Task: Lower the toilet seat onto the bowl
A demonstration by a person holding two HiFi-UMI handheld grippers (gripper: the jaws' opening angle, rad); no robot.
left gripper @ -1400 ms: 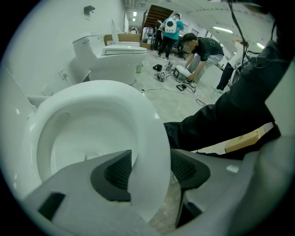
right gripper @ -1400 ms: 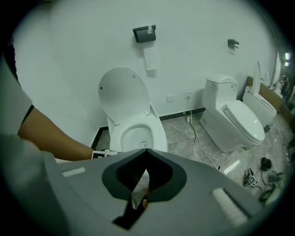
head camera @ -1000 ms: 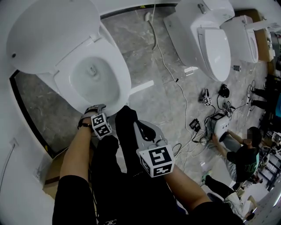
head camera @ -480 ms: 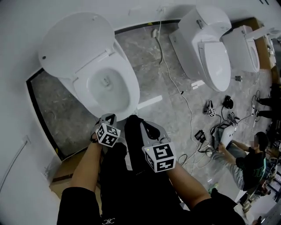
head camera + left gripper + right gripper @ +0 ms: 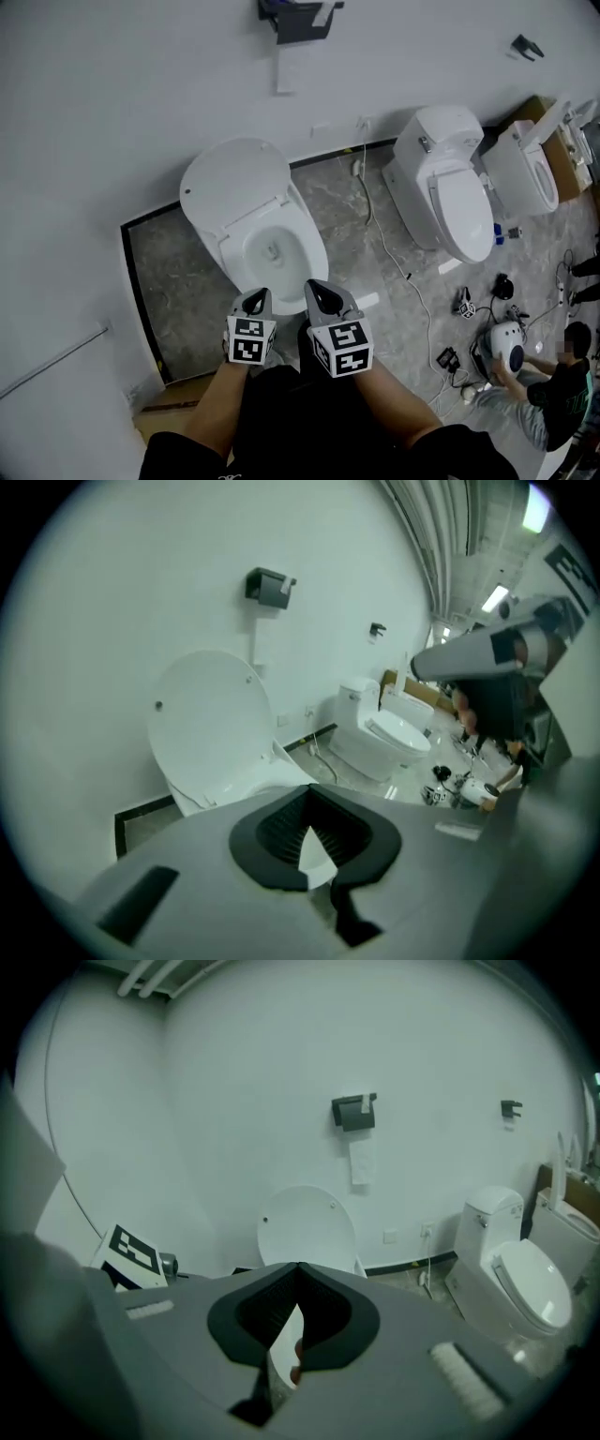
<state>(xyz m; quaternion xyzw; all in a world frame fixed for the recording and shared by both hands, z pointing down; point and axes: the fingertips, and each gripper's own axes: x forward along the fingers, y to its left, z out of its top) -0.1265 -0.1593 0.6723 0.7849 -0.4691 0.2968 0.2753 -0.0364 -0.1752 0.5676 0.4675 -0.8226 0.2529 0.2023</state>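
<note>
Holds left tool (image 5: 256,298) and right tool (image 5: 321,289) closed and empty, near toilet (image 5: 314,267); seat (image 5: 302,236) apparently down on bowl (image 5: 272,251), lid (image 5: 234,183) upright.

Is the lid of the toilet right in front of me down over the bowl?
No: in the head view the lid stands raised against the wall, and the bowl below it is open to view.
</note>
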